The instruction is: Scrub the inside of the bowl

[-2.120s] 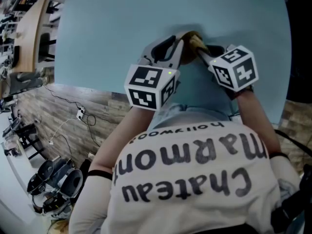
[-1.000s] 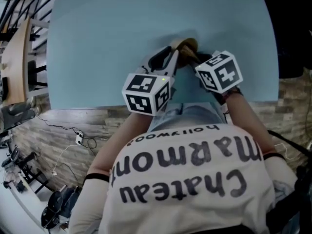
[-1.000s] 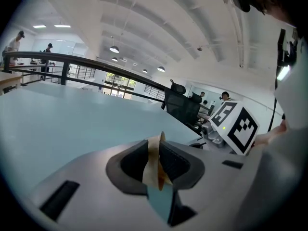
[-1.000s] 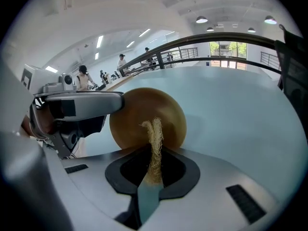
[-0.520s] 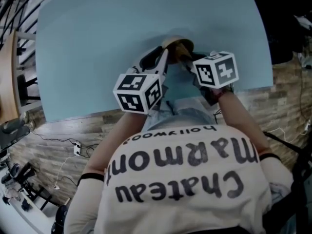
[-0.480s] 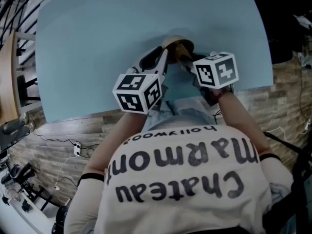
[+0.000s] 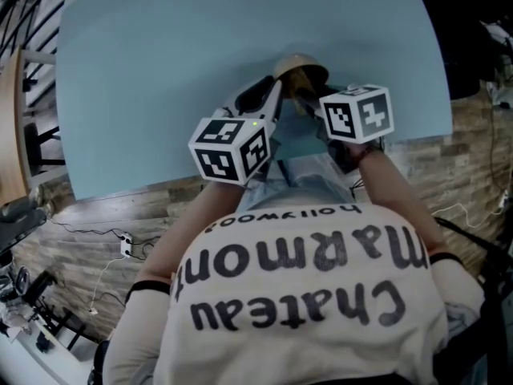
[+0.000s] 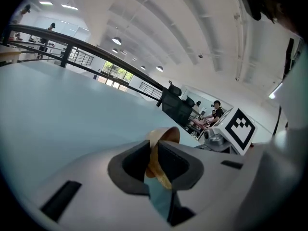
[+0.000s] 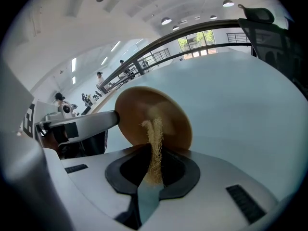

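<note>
- Your left gripper (image 8: 153, 150) is pinching the wall of the wooden bowl (image 8: 166, 134) between its pads. Its jaws have just been closing on that rim (the thin edge runs straight through the gap).
- Your right gripper (image 9: 155, 166) is pressed together on a tan, fibrous scrubber (image 9: 155, 138), and the scrubber's free end lies against the inside of the bowl.
- Only the right gripper view gives you the bowl's hollow. The bowl is tipped up on edge with its inner face turned toward that camera, and the strands touch it low on that face. That view also shows your left gripper reaching in from the left to the bowl's rim.
- From the left gripper view you get the bowl edge-on and nothing of the scrubber. It does show the marker cube of your right gripper just beyond the bowl to the right, and people sitting far back in the room.
- Only the head view places the bowl. It is on or over the light blue table (image 7: 160, 70), toward the edge nearest you, between the tips of your two grippers. The two marker cubes sit in front of it (they cover most of both jaw pairs there), and your printed shirt (image 7: 304, 295) fills the lower half of the view.
- None of the three views shows you whether the bowl's lower edge rests on the table or hangs just clear of it.
</note>
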{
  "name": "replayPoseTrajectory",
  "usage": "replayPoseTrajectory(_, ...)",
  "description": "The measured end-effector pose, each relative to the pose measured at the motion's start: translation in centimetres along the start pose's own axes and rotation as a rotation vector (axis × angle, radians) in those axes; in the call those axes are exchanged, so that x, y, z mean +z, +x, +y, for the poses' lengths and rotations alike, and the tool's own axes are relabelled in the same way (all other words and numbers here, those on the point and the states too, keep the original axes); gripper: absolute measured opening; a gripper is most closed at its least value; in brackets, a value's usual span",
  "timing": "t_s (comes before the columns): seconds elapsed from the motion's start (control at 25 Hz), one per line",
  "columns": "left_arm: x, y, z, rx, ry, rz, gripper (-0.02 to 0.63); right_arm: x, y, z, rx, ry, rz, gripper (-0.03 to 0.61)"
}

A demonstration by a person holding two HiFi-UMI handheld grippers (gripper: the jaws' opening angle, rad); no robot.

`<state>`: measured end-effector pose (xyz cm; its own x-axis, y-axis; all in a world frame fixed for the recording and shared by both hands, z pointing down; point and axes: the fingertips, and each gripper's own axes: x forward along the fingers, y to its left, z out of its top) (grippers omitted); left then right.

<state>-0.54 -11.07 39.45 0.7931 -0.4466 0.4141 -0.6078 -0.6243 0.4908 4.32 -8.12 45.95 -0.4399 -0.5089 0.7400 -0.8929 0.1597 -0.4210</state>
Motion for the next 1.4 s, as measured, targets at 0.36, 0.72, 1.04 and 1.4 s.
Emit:
replayPoseTrajectory(0.36, -1.1, -0.4, 0.5, 0.003, 0.002, 0.031, 0.046, -0.8, 0.2, 0.8, 0.075, 0.177, -0.013, 0.063)
replayPoseTrajectory(0.72, -2.0, -0.6, 1.9, 0.022, -0.003, 0.062, 0.029, -0.3, 1.1, 2.6, 0.113, 0.168, -0.024, 0.062)
replayPoseTrajectory(1.04, -3.1, -1.3, 3.3, 0.039, -0.025, 0.083, 0.015, 0.3, 1.6, 4.7, 0.169, 0.138, -0.052, 0.062)
replayPoseTrajectory(1.4, -3.6, -1.5, 3.8, 0.049, -0.06, 0.099, 0.008, 1.3, 1.3, 6.0, 0.205, 0.145, -0.081, 0.063)
